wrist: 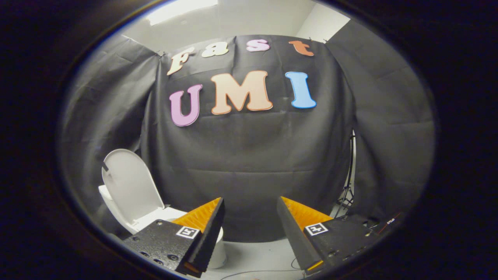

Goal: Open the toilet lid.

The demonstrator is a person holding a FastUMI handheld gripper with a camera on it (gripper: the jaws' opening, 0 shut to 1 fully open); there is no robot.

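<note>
Gripper view: the gripper [250, 210] is sitting at the bottom centre of the frame with its two fingers [210, 225] standing well apart, a wide gap between the tips, nothing between them and nothing touching either one. Each finger body is carrying a small square marker tag [316, 229] on its upper face. The toilet [163, 217] is showing at the lower left of the frame, beyond and to the left of the left finger, which is partly covering its bowl. The toilet lid [130, 186] is standing raised, upright and leaning slightly back toward the black cloth wall [249, 163] behind it; its pale inner face is turned toward the camera, and a small dark mark is sitting on its upper left edge. The lid is well clear of the fingers. The cloth wall is filling the middle of the frame, hanging in folds, with further dark panels to the left and right. At the right of the frame a thin dark stand [349, 182] with splayed feet is standing at the edge of the cloth. A pale floor [256, 256] is showing between the fingers at the bottom, with a thin dark cable [253, 272] lying across it. A white ceiling and a bright light panel [181, 9] are showing at the top
</note>
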